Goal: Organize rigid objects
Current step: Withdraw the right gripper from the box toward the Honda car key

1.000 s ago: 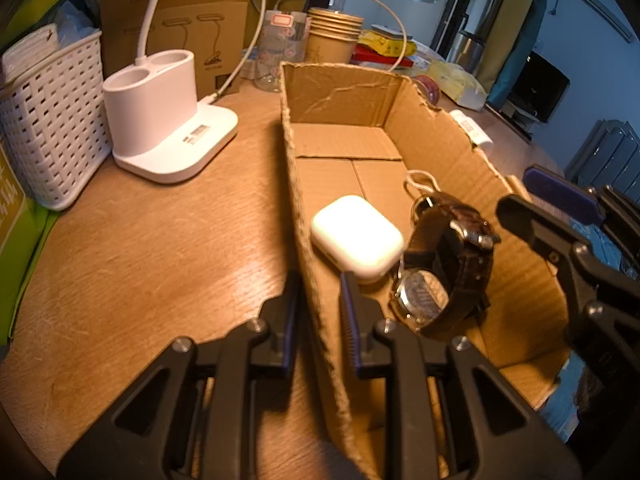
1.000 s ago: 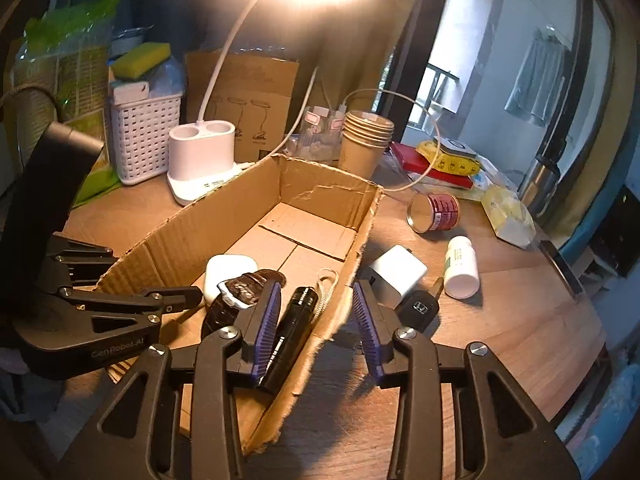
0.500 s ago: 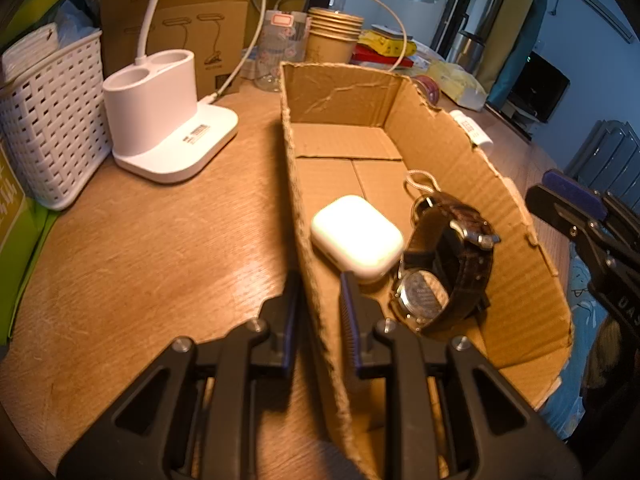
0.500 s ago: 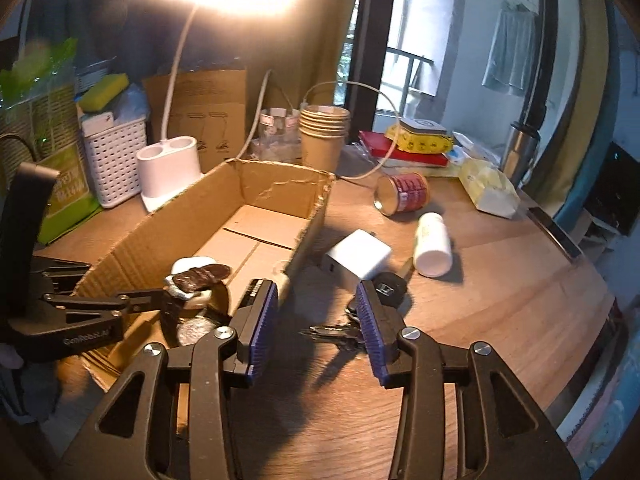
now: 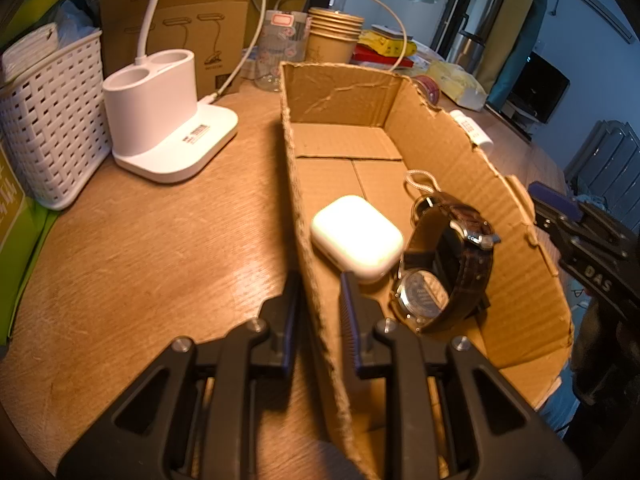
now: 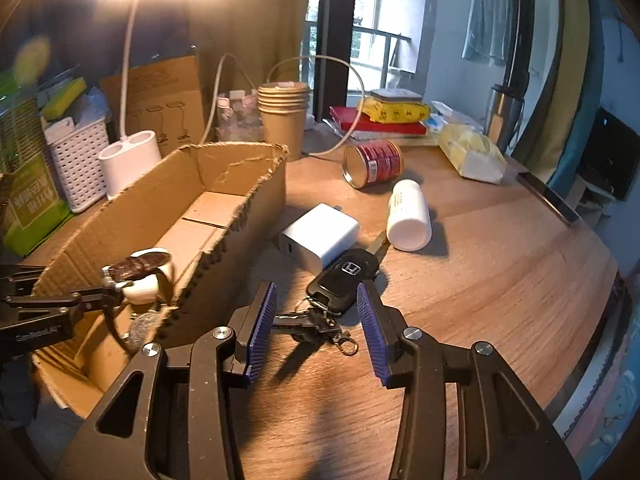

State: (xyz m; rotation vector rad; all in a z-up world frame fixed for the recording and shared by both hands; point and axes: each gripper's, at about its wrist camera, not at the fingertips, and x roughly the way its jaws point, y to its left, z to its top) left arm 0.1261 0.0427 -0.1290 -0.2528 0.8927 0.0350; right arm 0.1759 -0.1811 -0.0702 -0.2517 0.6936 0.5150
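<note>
The half-spread right gripper [image 6: 316,320] should pinch the light, stiff black car key fob [image 6: 343,277], not its loose dangling keyring, while the left gripper [image 5: 316,304] clamps the brown cardboard box [image 5: 340,96] wall

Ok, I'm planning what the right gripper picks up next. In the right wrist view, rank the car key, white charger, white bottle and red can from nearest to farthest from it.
From the right gripper:
1. Car key, just ahead of the fingertips on the table.
2. White charger, behind the key, beside the cardboard box.
3. White bottle, lying on its side, farther right.
4. Red can, lying tipped over, farthest back.
</note>
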